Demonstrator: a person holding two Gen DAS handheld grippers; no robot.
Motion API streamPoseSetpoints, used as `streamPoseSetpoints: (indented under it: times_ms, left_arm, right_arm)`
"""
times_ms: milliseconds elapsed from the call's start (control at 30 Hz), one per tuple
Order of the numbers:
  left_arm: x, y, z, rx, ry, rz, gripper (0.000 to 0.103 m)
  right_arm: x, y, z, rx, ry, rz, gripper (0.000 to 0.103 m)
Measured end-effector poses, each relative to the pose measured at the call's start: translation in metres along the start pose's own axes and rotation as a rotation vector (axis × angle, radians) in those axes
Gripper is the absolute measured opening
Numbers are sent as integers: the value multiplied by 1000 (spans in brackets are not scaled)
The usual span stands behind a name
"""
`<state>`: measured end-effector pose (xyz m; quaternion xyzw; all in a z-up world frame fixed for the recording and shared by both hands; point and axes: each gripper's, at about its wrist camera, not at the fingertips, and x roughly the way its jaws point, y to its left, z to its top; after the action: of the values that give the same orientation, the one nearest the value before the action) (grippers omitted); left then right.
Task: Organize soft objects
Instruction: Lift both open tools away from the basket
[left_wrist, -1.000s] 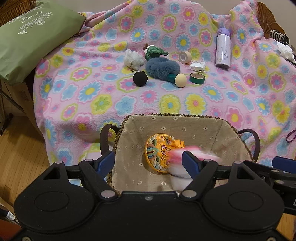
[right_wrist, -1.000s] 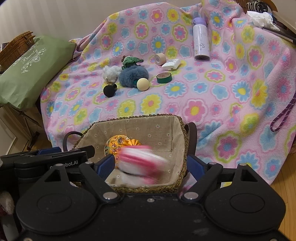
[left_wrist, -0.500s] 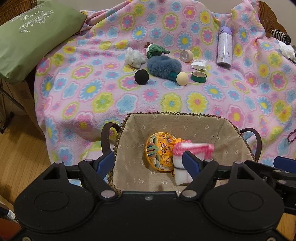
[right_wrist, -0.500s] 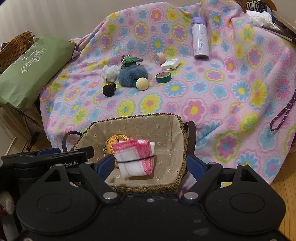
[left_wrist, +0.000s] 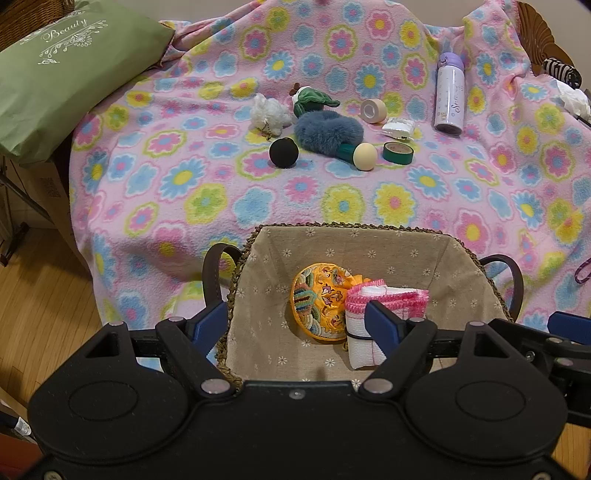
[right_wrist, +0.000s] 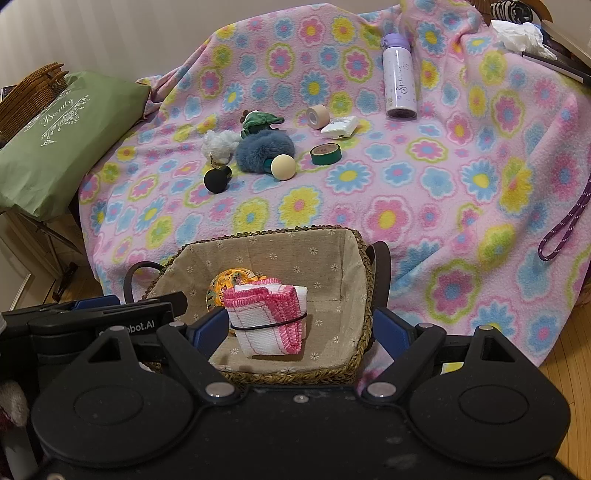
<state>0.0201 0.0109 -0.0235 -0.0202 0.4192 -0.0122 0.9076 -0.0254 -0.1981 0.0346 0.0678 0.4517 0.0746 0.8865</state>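
A lined wicker basket (left_wrist: 354, 242) (right_wrist: 364, 295) stands at the blanket's near edge. In it lie a round yellow embroidered pouch (left_wrist: 319, 304) (right_wrist: 227, 278) and a folded white cloth with pink edging (left_wrist: 384, 301) (right_wrist: 271, 319), bound by a black band. My left gripper (left_wrist: 295, 319) is open and empty over the basket's near rim. My right gripper (right_wrist: 301, 325) is open and empty, just behind the cloth. Further back on the blanket lie a blue fluffy toy (left_wrist: 328, 129) (right_wrist: 264, 147), a white fluffy toy (left_wrist: 267, 114) (right_wrist: 218, 144) and a green plush (left_wrist: 312, 98) (right_wrist: 260, 120).
Also on the flowered blanket (left_wrist: 207, 184): a black ball (left_wrist: 283, 152), a cream ball (left_wrist: 365, 156), green tape (left_wrist: 397, 152), beige tape (left_wrist: 373, 110), a white packet (left_wrist: 399, 127) and a lilac bottle (left_wrist: 448, 98). A green cushion (left_wrist: 55, 74) lies left. A purple cord (right_wrist: 561, 225) hangs right.
The pink-edged cloth was a blur falling between my right fingers a second ago. It now lies at rest in the basket beside the yellow pouch. Both grippers stay open.
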Motion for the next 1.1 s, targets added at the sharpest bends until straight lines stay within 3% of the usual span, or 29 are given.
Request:
streamPoseSetpoints:
  times_ms: [467,567,1100]
  left_arm:
    - [0,0,0,0,0,0,78]
    - [0,1,-1,-1,-2,1,86]
    - [-1,0,-1,-2,-8,9,90]
  right_arm:
    - [0,0,0,2,-1,-3,86]
    - [0,0,0,3,-2,-3,86]
    - [-1,-4,1,11,-7,-10,90]
